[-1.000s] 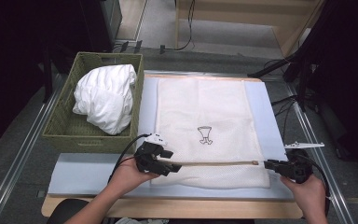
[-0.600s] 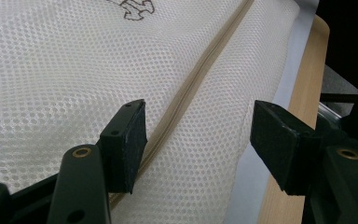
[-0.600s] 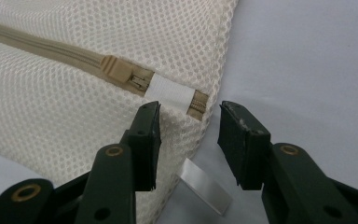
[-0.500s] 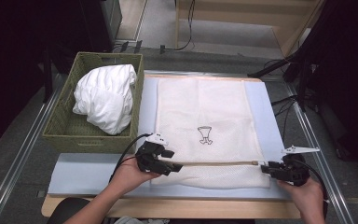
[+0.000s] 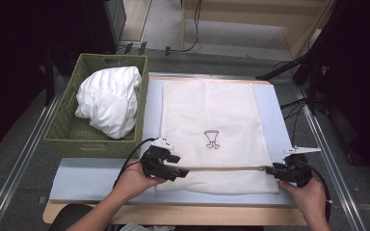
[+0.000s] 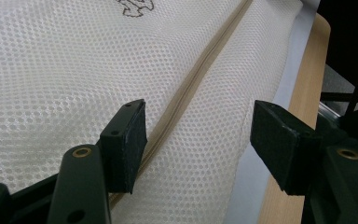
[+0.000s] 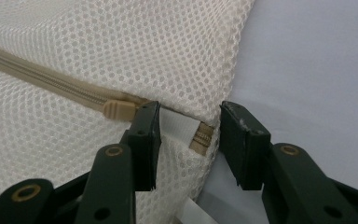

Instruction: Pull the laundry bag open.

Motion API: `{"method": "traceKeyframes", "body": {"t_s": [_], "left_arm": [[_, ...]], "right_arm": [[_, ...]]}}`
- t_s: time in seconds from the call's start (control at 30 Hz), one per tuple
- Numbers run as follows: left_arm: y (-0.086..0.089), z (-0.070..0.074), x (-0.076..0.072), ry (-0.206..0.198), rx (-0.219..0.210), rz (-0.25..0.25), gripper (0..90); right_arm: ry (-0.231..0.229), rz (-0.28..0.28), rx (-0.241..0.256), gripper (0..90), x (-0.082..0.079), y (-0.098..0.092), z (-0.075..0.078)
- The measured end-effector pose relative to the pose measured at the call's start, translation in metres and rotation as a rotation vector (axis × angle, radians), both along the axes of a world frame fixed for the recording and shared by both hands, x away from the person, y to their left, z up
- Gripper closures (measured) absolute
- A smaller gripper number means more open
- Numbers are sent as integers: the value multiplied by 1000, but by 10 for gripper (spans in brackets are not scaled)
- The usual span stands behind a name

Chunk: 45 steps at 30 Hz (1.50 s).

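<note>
Right gripper (image 7: 186, 140) fingers spread around the zipper end, beside the zipper pull (image 7: 117, 109) — lining up a pinch. Left gripper (image 6: 200, 140) fingers spread over the mesh laundry bag (image 5: 212, 120) — likely to brace it.

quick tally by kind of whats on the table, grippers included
mesh laundry bag: 1
woven basket: 1
white bundled cloth in the basket: 1
blue mat: 1
grippers: 2, left gripper and right gripper
total: 6
</note>
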<state>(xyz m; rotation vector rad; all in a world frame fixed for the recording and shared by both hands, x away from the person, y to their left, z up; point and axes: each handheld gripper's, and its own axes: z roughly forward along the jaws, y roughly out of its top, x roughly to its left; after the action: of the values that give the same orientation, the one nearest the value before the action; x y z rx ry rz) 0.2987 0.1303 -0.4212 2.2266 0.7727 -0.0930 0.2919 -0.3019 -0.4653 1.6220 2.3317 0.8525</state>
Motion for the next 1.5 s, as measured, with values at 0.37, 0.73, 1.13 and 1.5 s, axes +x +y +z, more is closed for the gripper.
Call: {"method": "traceKeyframes", "body": {"t_s": [0.37,0.73,1.13,1.5], "left_arm": [[-2,0,0,9,2,-1,379],[-15,7,-3,9,6,-42,397],[-58,9,4,5,31,-99,438],[-93,5,15,47,10,-126,592]], "right_arm": [[-7,6,-47,690,5,11,1],[29,-2,77,842,7,3,17],[25,4,154,841,3,-4,27],[34,8,175,841,5,-5,30]]}}
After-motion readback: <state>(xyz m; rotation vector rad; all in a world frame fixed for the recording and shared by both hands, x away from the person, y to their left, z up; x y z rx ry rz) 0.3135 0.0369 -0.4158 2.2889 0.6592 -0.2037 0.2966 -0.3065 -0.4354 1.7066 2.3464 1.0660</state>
